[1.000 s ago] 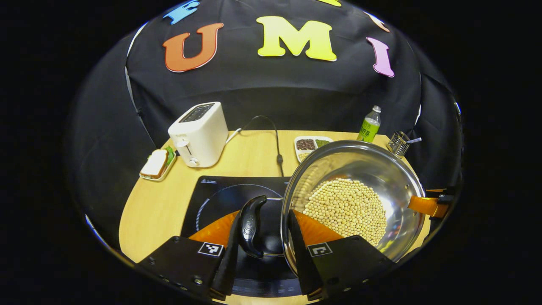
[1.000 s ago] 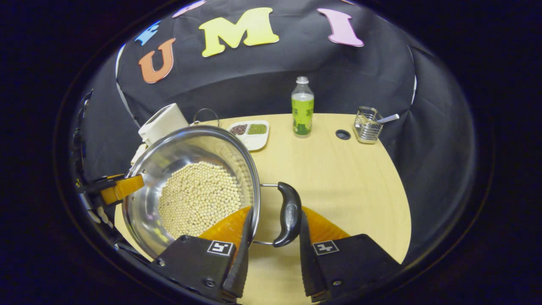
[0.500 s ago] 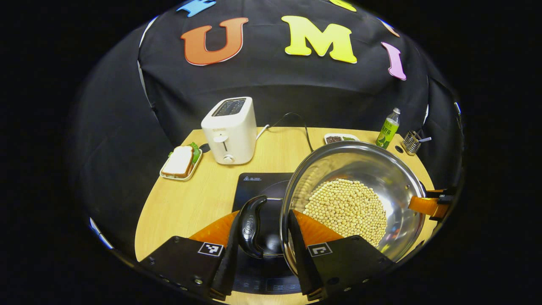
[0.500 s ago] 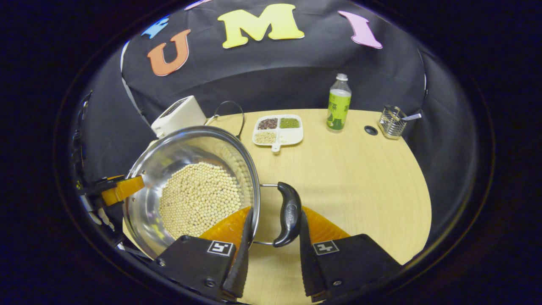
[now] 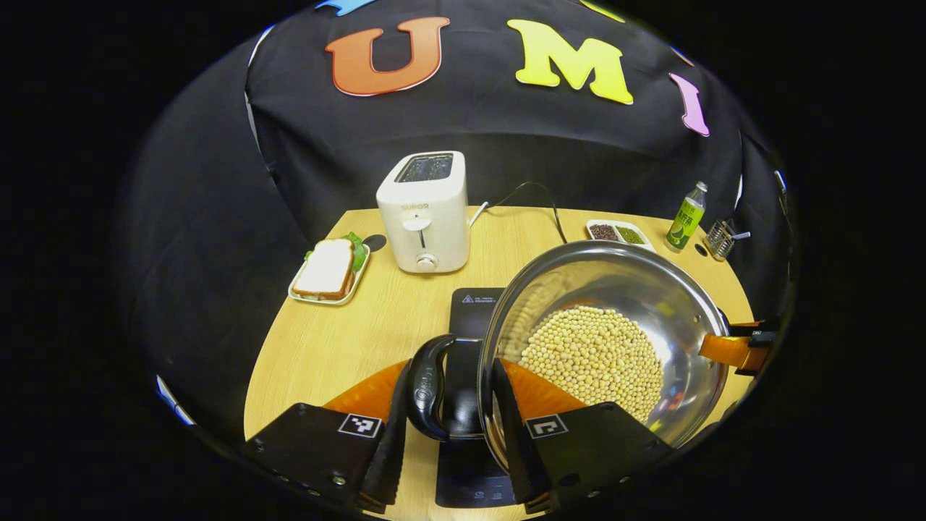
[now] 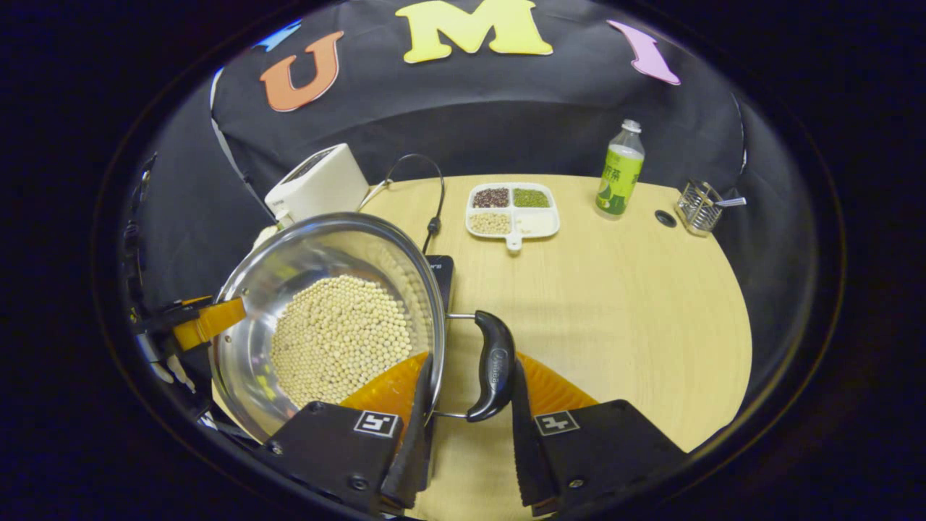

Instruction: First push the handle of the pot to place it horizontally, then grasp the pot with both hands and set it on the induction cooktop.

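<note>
A steel pot [image 5: 636, 289] full of pale beans is held from both sides. In the left gripper view my left gripper [image 5: 450, 369] is shut on the pot's black left handle [image 5: 428, 387], one finger outside the handle and the other inside the pot wall. Beneath it lies the black induction cooktop [image 5: 472, 311]. In the right gripper view my right gripper [image 6: 470, 362] clamps the black right handle [image 6: 495, 365] the same way, with the pot [image 6: 311, 253] to its left. A corner of the cooktop [image 6: 441, 271] peeks out beside the pot. Whether the pot touches the cooktop is hidden.
A white toaster [image 5: 425, 210] and a sandwich tray [image 5: 329, 271] stand at the back left. A divided bean dish [image 6: 512, 210], a green bottle [image 6: 618, 170] and a wire holder [image 6: 700, 210] line the back right. A cable [image 6: 432, 195] runs to the cooktop. Bare table [image 6: 615, 311] lies to the right.
Both grippers have carried the pot leftward across the table, so the cooktop now lies more beneath the pot. Both grips on the handles are unchanged.
</note>
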`<act>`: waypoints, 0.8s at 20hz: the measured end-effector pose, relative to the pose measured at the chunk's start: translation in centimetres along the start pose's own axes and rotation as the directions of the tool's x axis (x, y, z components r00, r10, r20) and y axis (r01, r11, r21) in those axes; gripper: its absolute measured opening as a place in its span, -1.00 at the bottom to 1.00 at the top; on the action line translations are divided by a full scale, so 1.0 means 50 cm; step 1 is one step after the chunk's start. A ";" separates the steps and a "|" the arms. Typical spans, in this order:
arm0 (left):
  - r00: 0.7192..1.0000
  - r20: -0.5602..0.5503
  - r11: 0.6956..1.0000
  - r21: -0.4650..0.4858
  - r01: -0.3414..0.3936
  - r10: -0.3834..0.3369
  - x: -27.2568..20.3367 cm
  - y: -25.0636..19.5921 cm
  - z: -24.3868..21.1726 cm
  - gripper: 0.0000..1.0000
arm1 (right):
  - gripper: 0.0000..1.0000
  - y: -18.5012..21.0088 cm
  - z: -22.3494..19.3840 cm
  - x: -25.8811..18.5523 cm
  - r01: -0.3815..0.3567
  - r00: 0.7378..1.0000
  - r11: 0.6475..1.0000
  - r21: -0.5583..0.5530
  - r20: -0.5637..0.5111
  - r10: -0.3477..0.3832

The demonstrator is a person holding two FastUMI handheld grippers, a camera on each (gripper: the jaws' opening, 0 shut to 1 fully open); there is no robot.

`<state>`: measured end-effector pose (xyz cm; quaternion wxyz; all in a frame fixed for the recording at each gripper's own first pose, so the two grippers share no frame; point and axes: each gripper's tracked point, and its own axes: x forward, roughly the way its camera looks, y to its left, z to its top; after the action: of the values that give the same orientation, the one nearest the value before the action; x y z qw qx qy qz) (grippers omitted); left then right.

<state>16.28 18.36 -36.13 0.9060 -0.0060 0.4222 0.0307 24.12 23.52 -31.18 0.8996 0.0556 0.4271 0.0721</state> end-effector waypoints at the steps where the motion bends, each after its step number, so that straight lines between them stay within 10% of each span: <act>1: 1.000 -0.004 1.000 -0.003 0.001 -0.001 0.005 0.007 -0.005 0.14 | 0.04 0.006 0.002 0.006 0.003 1.000 1.000 -0.001 -0.002 -0.003; 16: 0.999 0.023 0.999 -0.018 0.039 -0.038 0.056 0.023 -0.032 0.16 | 0.07 0.019 -0.004 0.034 0.028 0.999 1.000 -0.011 0.032 -0.027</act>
<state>16.79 19.57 -39.26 0.9111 -0.0221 0.4113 0.0171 24.94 24.76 -32.47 0.9075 0.0459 0.4131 0.0612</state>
